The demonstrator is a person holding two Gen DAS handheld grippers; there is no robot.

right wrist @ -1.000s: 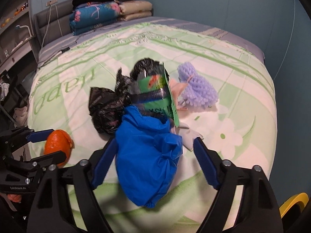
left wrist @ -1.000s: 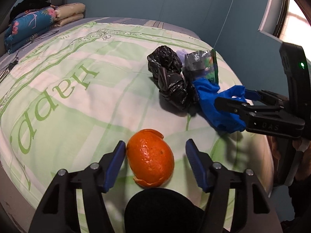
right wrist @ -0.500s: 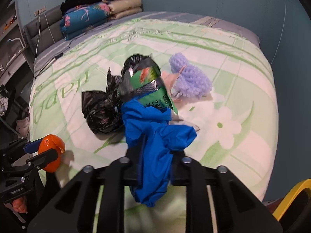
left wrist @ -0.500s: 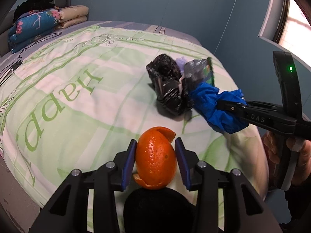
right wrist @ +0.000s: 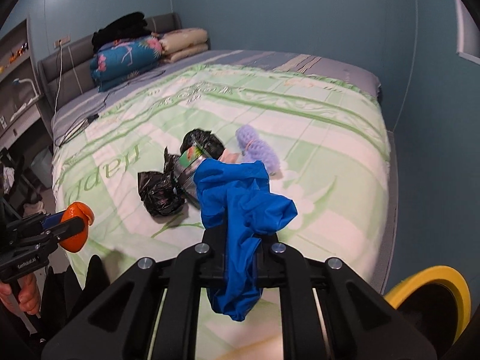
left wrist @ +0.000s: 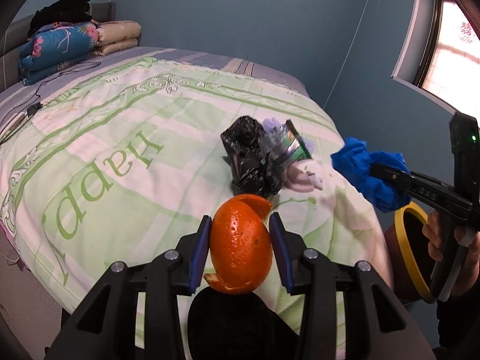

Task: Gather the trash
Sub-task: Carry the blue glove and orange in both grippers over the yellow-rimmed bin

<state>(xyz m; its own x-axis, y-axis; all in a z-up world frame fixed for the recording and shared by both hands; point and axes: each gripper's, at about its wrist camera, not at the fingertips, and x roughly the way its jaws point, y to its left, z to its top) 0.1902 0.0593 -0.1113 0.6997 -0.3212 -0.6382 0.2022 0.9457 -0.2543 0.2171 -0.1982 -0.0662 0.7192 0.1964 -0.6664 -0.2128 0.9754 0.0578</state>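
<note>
The left gripper [left wrist: 240,244] has its fingers [left wrist: 200,247] clamped on an orange peel [left wrist: 240,246]. The right gripper [right wrist: 240,258] pinches a blue glove [right wrist: 240,210]. Both are held above the bed [right wrist: 315,114], where black bags [right wrist: 162,190] and a wrapper [right wrist: 192,156] lie.

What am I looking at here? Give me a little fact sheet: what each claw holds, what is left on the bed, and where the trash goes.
left gripper: shut on the orange peel, lifted off the bed
right gripper: shut on the blue plastic bag, which hangs from it
left on the bed: black bag, snack wrapper, purple crocheted item
likely trash spot: yellow-rimmed bin beside the bed
</note>
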